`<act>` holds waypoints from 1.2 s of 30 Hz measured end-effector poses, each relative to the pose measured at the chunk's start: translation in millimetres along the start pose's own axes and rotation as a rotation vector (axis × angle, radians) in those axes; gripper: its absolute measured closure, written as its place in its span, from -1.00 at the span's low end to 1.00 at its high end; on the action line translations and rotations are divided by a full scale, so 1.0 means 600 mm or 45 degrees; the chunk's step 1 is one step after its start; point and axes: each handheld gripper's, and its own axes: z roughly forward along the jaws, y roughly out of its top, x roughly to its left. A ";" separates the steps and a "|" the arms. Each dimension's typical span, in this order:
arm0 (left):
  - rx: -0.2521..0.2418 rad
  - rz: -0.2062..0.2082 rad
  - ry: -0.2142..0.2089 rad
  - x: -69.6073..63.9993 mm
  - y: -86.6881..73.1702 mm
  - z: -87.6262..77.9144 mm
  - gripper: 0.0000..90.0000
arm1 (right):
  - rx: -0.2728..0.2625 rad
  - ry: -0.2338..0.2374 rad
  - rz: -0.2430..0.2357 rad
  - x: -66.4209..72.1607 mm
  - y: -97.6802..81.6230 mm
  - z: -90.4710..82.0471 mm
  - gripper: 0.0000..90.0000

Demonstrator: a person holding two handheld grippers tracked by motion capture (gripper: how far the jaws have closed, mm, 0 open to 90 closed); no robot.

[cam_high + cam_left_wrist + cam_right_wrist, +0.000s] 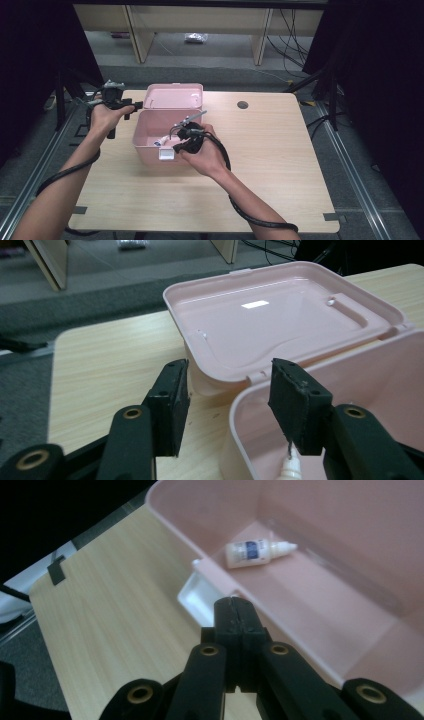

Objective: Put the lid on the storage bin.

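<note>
A pink plastic box stands on the wooden table with its lid hinged back and open. On the box floor lies a small white bottle with a blue label; its tip also peeks in near my left jaws. My left gripper is open at the box's back left corner, its jaws straddling the rim near the lid, pads clear of it. My right gripper is shut on nothing, just above the box's front rim beside the white latch.
A round cable hole sits in the tabletop behind and right of the box. Bare wood stretches right of the box and toward the near edge. Wooden shelf legs and cables stand on the floor beyond the table.
</note>
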 end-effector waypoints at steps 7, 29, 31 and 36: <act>0.063 -0.024 0.055 0.024 0.017 0.046 0.12 | 0.028 0.010 -0.054 0.020 0.000 0.027 1.00; 0.133 -0.049 0.141 0.037 0.049 0.144 0.28 | 0.043 -0.039 -0.097 0.027 0.002 0.063 1.00; 0.154 -0.017 0.165 0.037 0.052 0.147 0.29 | 0.076 -0.034 -0.037 0.031 0.003 0.062 1.00; 0.168 -0.033 0.156 0.038 0.057 0.157 0.30 | 0.037 -0.038 -0.126 0.026 0.002 0.065 1.00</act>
